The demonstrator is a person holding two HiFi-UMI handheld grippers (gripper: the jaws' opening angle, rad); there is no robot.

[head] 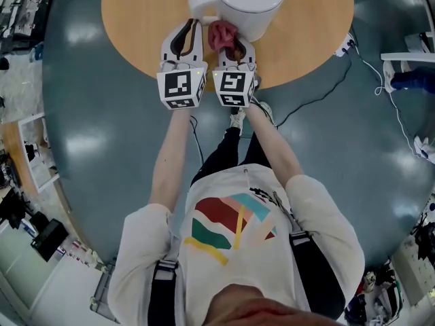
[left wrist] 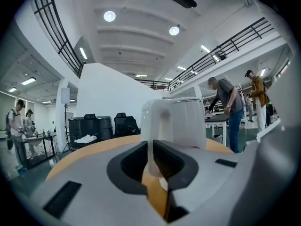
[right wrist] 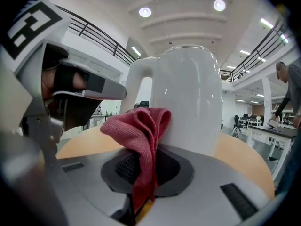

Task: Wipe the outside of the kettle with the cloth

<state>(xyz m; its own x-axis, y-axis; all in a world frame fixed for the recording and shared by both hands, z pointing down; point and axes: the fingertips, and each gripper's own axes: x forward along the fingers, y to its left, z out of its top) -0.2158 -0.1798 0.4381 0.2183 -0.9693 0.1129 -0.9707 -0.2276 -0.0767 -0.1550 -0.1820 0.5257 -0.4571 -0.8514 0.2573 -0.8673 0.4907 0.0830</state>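
Meanwhile, left hand-held gripper (left wrist: 154, 160) clamps kettle handle (left wrist: 157, 119); right hand-held gripper (right wrist: 141, 168) pinches cloth (right wrist: 140, 124).

kettle (head: 248, 9): white | cloth (head: 220, 35): red | table (head: 136, 19): tan | floor (head: 88, 141): grey-blue | shirt (head: 224, 195): cream, multicoloured blocks

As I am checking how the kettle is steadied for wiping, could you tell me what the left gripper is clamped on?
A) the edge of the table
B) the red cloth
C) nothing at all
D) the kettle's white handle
D: in the left gripper view the left gripper has its jaws closed on the kettle's handle, while the red cloth is pinched in the right gripper.
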